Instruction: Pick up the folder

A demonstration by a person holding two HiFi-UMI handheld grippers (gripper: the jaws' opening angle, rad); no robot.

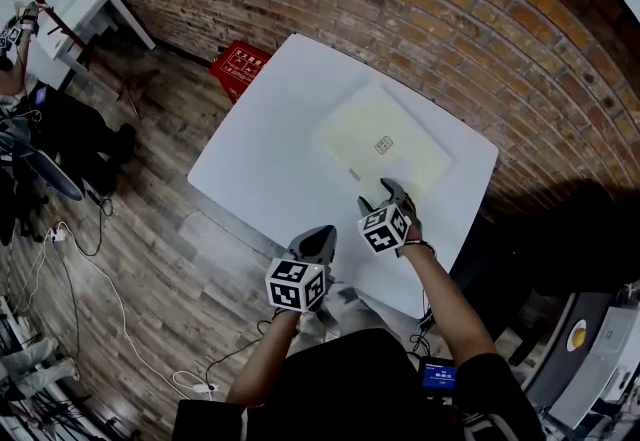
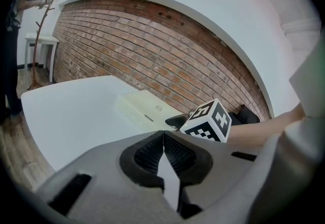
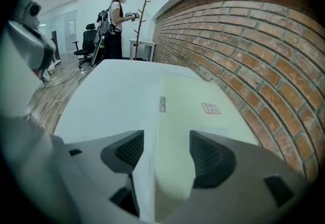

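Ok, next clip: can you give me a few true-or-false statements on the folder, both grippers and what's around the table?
1. The pale yellow flat folder lies flat on the white table. True.
2. The left gripper has its jaws wide apart. False: they are shut, with nothing between them.
3. The right gripper is open, with the folder's near edge showing between its jaws. True.
4. A small label sits on the folder's top face. True.
5. The red crate stands on the table. False: it sits on the wooden floor beside the table.
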